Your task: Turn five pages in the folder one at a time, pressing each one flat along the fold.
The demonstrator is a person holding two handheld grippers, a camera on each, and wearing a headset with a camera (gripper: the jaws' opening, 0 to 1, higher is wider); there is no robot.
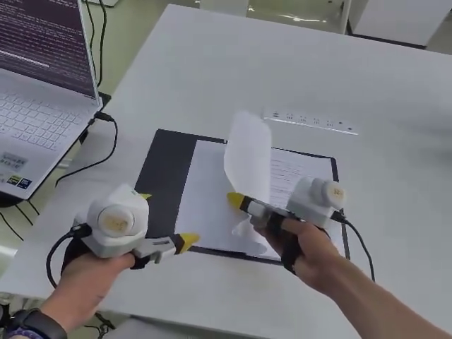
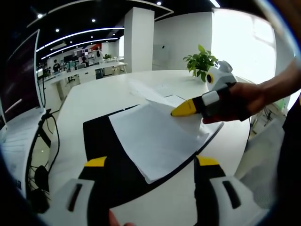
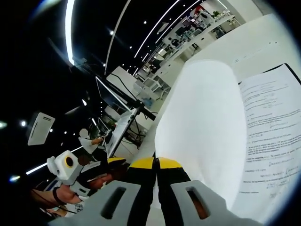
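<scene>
On the white table (image 1: 296, 63): a black folder (image 1: 164, 173) lies open by the near edge, its left cover bare, white sheets over its middle and right
lifted page (image 1: 248, 152): one white sheet stands up from the middle of the folder and curls over at its far end; in the right gripper view its blank side faces the camera
right gripper (image 1: 236, 201): held in the right hand (image 1: 304, 247) over the near part of the folder; its yellow-tipped jaws are pressed together on the near edge of the lifted page, and in the right gripper view the sheet rises from between them
printed sheet (image 1: 304, 173): covered in lines of text, lies flat in the folder, right of the lifted page
flat sheet (image 1: 208, 205): plain white, lies left of the lifted page
left gripper (image 1: 166, 220): held in the left hand (image 1: 92, 272) at the folder's near left corner, jaws spread wide with nothing between them; whether it touches the folder cannot be told
laptop (image 1: 42, 106): open at the far left, screen lit with rows of text
black cables (image 1: 106, 152): run from the laptop's right side along the left of the table
power strip (image 1: 311, 121): white, on the table beyond the folder's far edge
</scene>
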